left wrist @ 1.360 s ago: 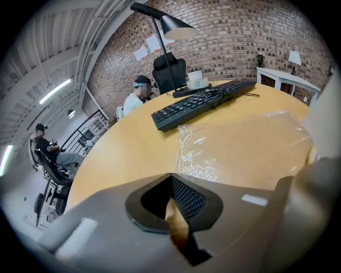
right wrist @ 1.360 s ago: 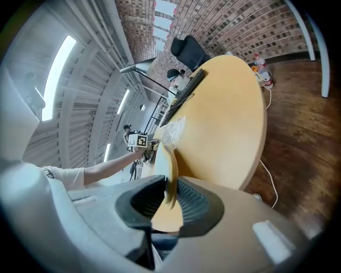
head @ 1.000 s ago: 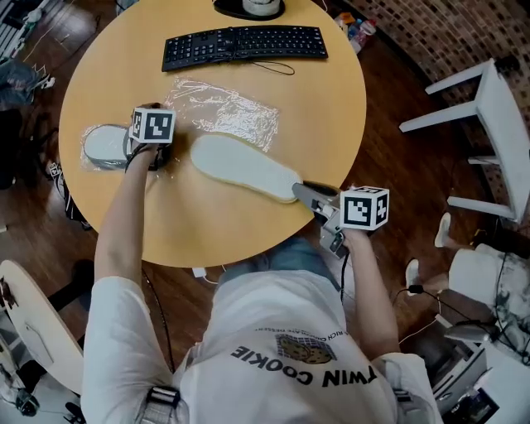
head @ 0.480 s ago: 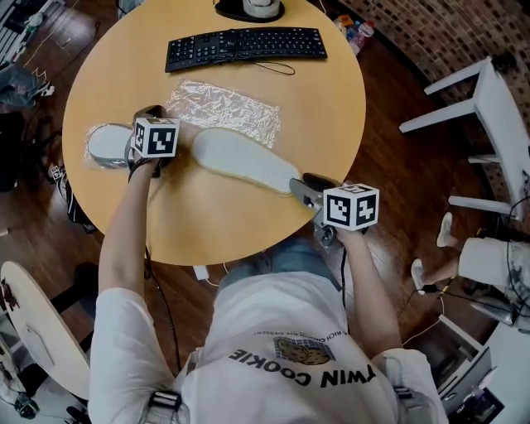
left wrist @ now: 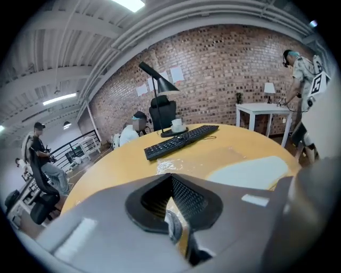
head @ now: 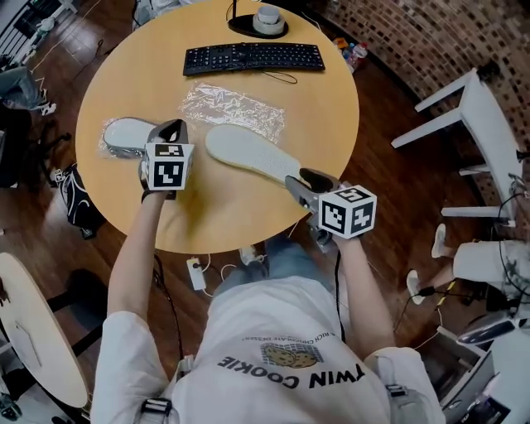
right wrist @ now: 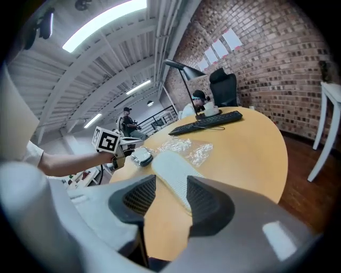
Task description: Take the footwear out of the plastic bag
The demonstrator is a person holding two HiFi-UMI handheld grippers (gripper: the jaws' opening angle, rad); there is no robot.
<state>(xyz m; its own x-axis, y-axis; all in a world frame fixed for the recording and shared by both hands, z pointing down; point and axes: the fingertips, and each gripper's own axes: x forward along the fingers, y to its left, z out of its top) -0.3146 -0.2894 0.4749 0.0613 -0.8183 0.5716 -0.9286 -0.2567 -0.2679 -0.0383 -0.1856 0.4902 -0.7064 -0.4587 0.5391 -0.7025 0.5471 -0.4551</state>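
Note:
A long white slipper [head: 252,155] lies flat and bare on the round yellow table [head: 323,99]. My right gripper [head: 302,179] is at its near end. The jaws are opening, and the slipper's tip [right wrist: 170,168] lies just ahead of them, with neither pad pressing on it. A crumpled clear plastic bag [head: 232,108] lies empty behind the slipper. At the left, a second grey-white slipper [head: 124,137] is still wrapped in plastic. My left gripper [head: 172,126] is beside its right end, and its pads [left wrist: 171,178] meet at the tips. Whether any plastic is pinched there is hidden.
A black keyboard [head: 252,56] and a lamp base with a cup [head: 267,18] are at the table's far side. A white side table [head: 489,108] stands to the right. The table edge runs just in front of the person's body. A dark bag [head: 79,203] lies on the floor at the left.
The right jaws have spread and let go of the white slipper's end. The left gripper has moved right and back, off the wrapped slipper.

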